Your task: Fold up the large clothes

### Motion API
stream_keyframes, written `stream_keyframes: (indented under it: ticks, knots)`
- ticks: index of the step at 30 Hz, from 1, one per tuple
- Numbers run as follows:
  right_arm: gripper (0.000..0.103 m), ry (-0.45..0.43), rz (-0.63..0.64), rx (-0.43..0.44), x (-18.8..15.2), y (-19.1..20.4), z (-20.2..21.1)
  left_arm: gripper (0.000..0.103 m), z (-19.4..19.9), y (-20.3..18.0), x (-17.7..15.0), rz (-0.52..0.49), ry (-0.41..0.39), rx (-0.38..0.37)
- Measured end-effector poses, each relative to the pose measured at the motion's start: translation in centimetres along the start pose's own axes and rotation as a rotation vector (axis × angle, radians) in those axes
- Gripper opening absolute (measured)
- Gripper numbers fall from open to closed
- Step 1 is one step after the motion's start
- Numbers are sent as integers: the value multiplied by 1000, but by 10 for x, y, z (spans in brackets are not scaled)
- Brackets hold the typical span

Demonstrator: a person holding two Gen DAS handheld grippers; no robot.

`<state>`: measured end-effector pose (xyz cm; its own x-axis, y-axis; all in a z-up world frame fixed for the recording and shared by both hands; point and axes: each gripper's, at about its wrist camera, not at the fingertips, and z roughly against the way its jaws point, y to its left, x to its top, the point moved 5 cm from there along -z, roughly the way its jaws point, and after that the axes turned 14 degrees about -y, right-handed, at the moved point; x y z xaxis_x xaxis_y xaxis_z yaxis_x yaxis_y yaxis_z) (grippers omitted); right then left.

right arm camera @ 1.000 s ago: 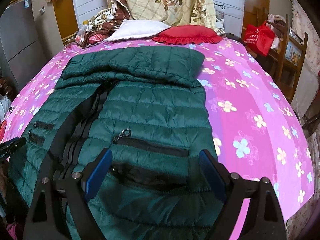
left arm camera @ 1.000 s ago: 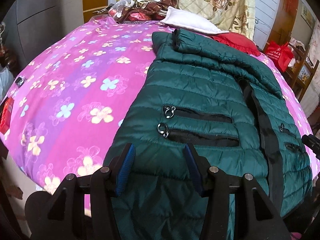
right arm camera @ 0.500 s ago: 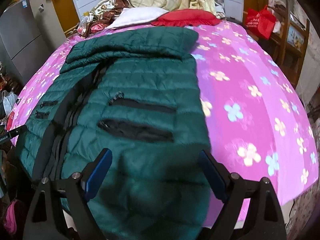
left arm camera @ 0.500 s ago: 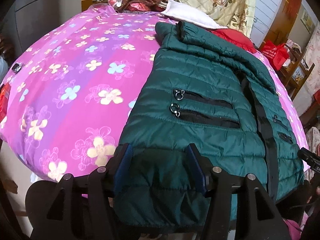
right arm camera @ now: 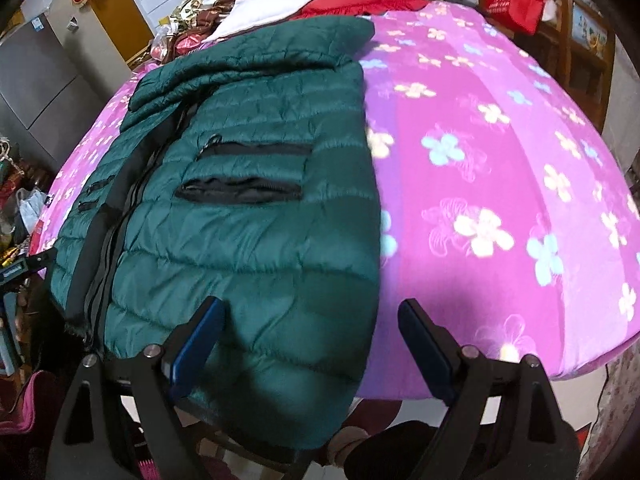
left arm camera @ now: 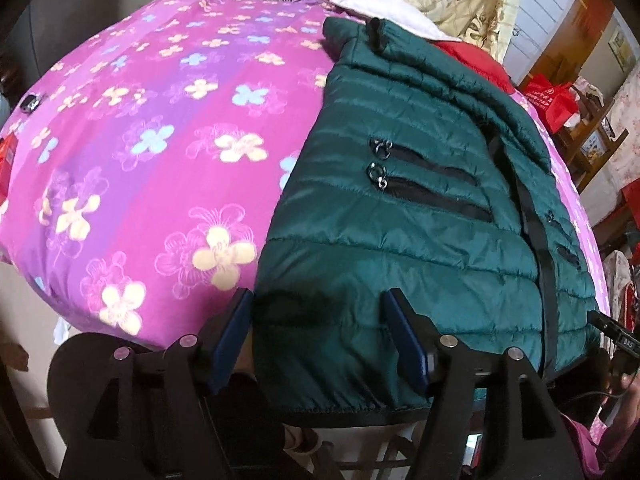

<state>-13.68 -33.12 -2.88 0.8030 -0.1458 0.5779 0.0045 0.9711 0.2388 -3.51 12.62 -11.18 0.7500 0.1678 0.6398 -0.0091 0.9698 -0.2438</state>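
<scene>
Both grippers have drawn back — the green jacket [left arm camera: 400, 240] hem now hangs off the bed [left arm camera: 140, 140]. Left gripper [left arm camera: 320, 336] and right gripper [right arm camera: 310, 340] gape, fingers apart — clamping nothing.

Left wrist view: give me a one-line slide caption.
Open left gripper faces the hem of a green puffer jacket lying zipped-side up on a pink floral bedspread.

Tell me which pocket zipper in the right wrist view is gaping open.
The lower pocket zipper on the green jacket: its black slit bulges open, while the upper pocket zipper lies flat and closed.
</scene>
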Motion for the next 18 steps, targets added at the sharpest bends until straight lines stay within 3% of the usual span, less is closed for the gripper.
stream_keyframes:
  ticks: [7, 18]
  knots:
    - [91, 39, -3, 75, -10, 10, -5, 51, -3, 10, -2, 68, 36, -3]
    - [93, 22, 18, 146, -10, 22, -9, 50, -8, 0, -6, -2, 36, 25]
